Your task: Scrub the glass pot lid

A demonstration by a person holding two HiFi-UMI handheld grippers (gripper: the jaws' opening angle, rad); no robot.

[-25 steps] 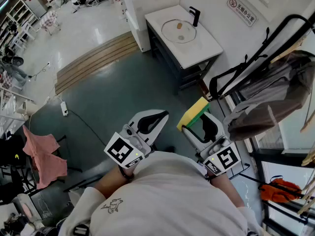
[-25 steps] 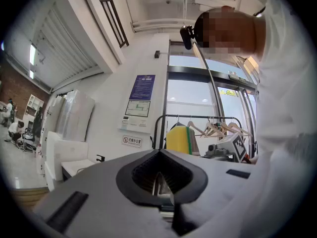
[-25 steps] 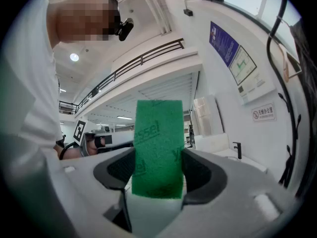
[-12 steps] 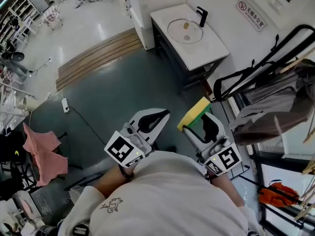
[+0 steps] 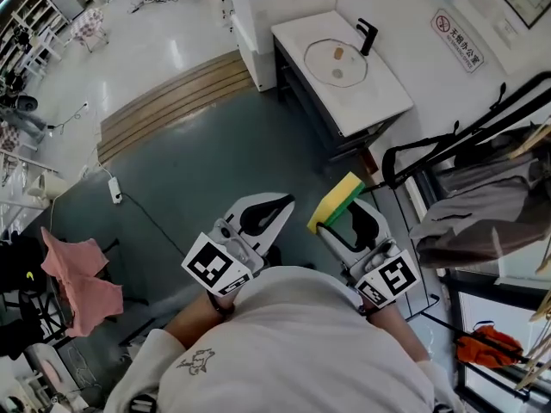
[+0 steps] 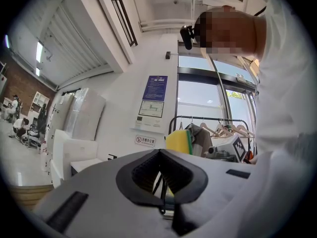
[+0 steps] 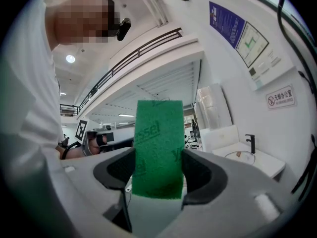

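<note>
The right gripper [image 5: 338,222] pinches a yellow sponge [image 7: 158,152] (green scouring face toward its own camera). The left gripper [image 5: 277,203] just beside it is pressed together on nothing, and both are held out over a grey-blue floor [image 5: 215,162]. Well ahead, a white washstand [image 5: 379,97] with a black tap [image 5: 368,34] stands against the wall. The ring in its round basin [image 5: 308,61] may be the glass pot lid [image 5: 337,63], though it is too small to be sure. A clothes rack [image 5: 482,213] hung with garments stands to the right.
</note>
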